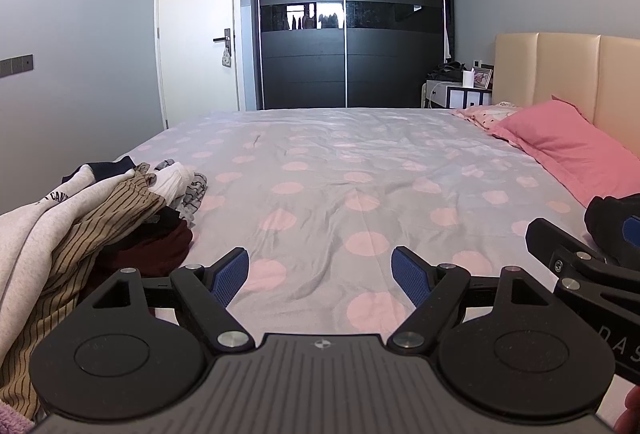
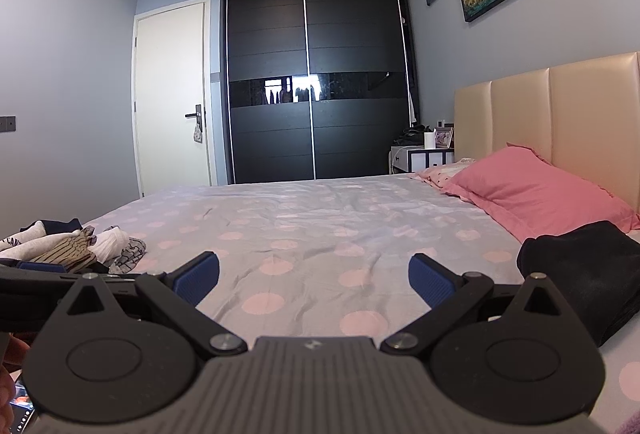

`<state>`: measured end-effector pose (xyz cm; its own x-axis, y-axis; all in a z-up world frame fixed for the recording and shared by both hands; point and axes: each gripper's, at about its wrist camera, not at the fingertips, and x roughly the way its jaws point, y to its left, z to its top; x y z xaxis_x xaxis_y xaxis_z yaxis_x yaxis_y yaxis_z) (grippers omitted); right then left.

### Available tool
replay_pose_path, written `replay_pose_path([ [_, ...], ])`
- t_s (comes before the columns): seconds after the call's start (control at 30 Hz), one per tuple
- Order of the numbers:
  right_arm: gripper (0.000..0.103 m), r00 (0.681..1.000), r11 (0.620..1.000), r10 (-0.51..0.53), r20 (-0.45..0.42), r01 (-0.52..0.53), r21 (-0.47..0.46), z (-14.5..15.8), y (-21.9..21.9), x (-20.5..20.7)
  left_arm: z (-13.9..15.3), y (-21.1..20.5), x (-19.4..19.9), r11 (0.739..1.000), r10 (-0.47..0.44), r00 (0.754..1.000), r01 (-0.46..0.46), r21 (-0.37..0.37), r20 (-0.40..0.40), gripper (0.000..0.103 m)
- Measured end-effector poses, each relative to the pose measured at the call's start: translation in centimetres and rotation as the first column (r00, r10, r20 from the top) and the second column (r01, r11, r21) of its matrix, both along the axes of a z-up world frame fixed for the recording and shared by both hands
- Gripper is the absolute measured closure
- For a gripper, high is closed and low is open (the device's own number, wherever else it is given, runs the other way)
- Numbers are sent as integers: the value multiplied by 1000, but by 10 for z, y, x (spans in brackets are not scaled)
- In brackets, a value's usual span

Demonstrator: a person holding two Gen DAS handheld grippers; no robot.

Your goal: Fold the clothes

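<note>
A heap of unfolded clothes (image 1: 92,218) lies on the left side of the bed: a white sweatshirt, a tan striped garment, a maroon piece and others. It also shows in the right wrist view (image 2: 76,246). A folded black garment (image 2: 592,274) lies at the right, in front of the pink pillow. My left gripper (image 1: 320,274) is open and empty, low over the spotted sheet (image 1: 340,174), just right of the heap. My right gripper (image 2: 314,278) is open and empty, left of the black garment; part of it shows in the left wrist view (image 1: 576,266).
A pink pillow (image 2: 532,190) and a patterned pillow lie against the beige headboard (image 2: 560,122) at the right. A dark wardrobe (image 1: 344,34), a white door (image 1: 196,26) and a cluttered nightstand (image 1: 460,90) stand beyond the bed's far edge.
</note>
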<state>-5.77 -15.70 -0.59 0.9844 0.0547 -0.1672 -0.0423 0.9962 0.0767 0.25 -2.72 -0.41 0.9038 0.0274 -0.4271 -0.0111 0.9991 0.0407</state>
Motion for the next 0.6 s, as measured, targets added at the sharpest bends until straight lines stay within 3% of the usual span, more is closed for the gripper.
replay_pose_path([
  [0.6,1,1000,1000,-6,-2,6,-1,-9,8,6,0,1,0,1000,6,1000,-6,-4,-9,25],
])
